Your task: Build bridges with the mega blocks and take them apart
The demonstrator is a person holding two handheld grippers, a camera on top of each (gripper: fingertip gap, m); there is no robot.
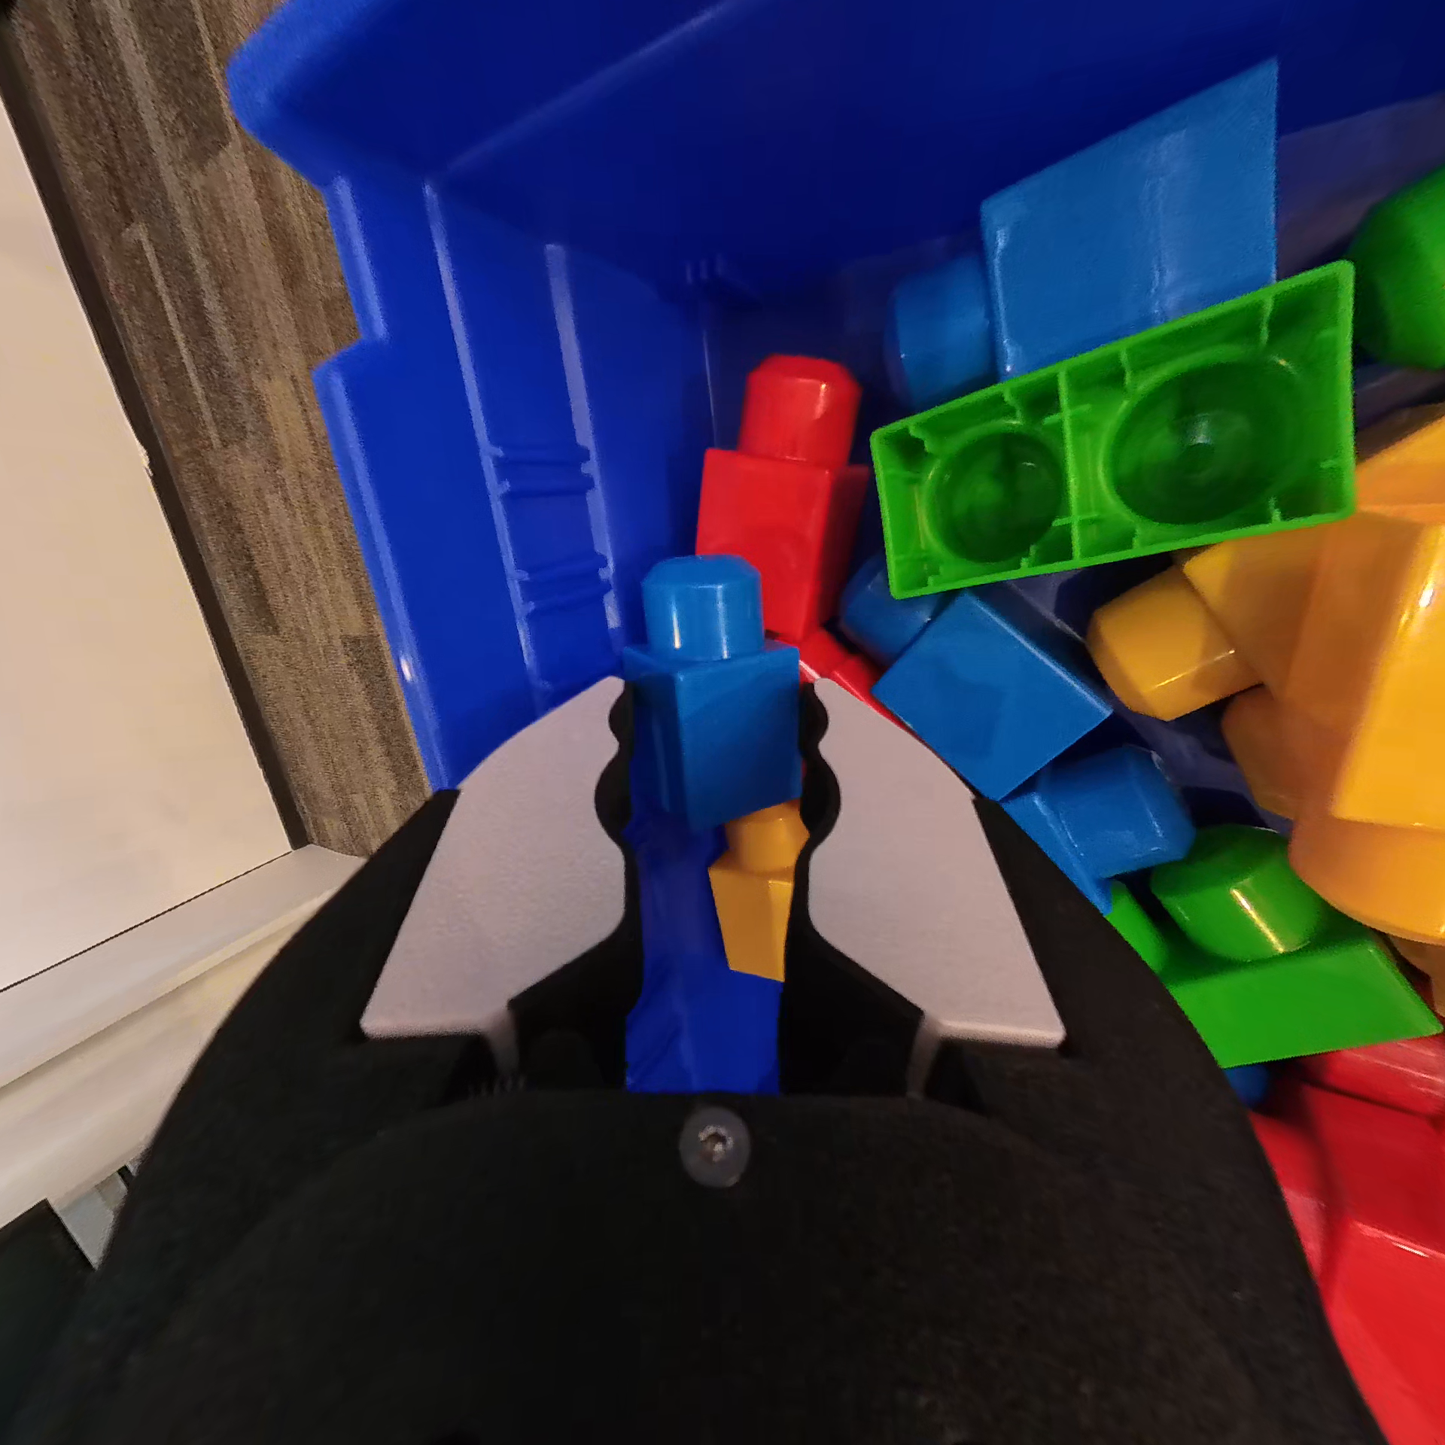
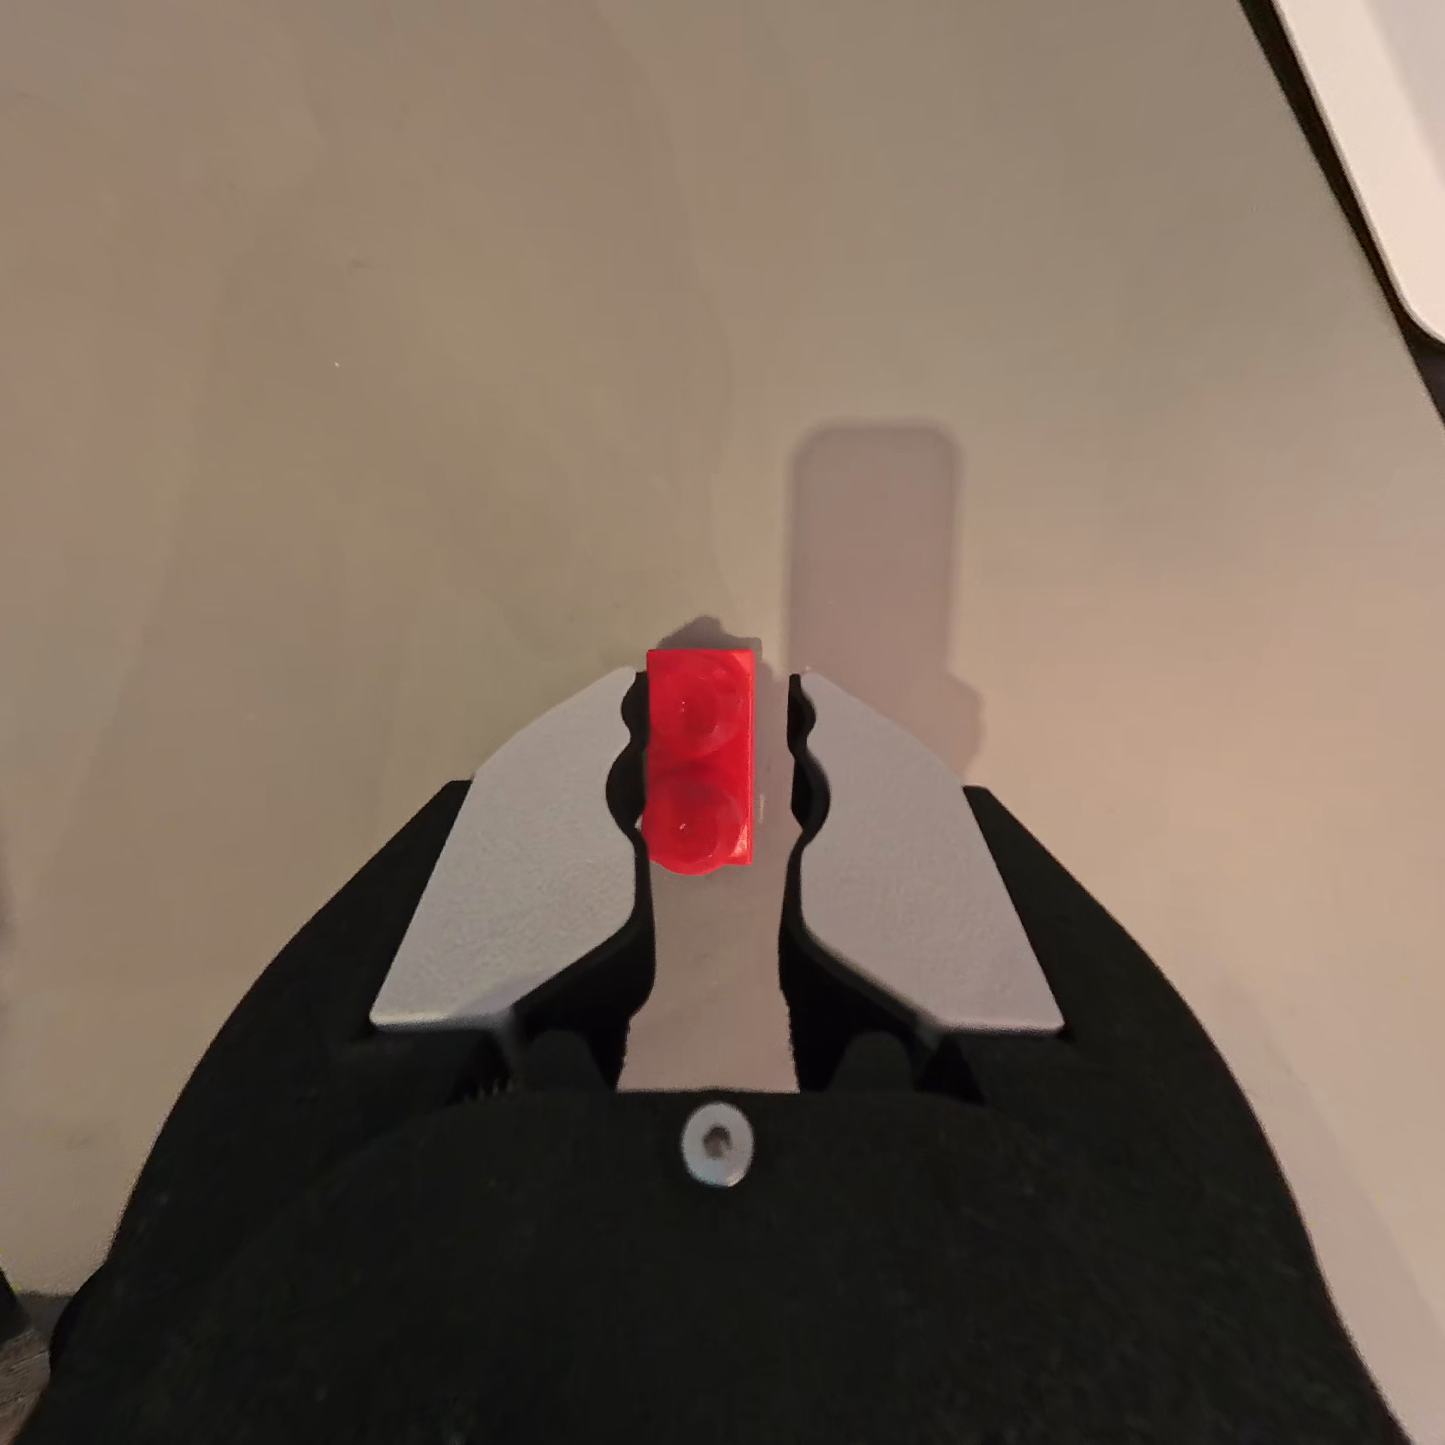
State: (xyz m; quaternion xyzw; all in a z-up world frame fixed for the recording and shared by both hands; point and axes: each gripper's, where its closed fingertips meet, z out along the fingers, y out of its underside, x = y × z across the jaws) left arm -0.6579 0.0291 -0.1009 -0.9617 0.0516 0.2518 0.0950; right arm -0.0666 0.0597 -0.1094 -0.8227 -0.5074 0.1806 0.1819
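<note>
Fingers first: your left gripper (image 1: 713, 751) is closed onto a small blue block (image 1: 715, 715), pads (image 1: 813, 751) pressing both flanks, stud pointing to the upper part of the frame. Your right gripper (image 2: 715, 751) stands partly apart; a red two-stud block (image 2: 701, 754) rests against the left finger only, with a clear gap to the right one, so it is not gripped.

Largest thing in the left wrist view: the blue bin (image 1: 485, 438), filling the upper half, its wall just beside the held block. Heaped at right: yellow blocks (image 1: 1345, 704), an upturned green block (image 1: 1118, 461), a red single-stud block (image 1: 782, 500).

Risks, as I judge them:
- A small yellow block (image 1: 754, 891) sits right under the blue one, between the fingers. Whether it is attached, you cannot tell. Lift fast and it may ride up, then drop.
- Swing left and the block can clip the bin wall and twist in the pads.
- Red block on the tan table (image 2: 313, 391): closing off-centre would shove it sideways.
</note>
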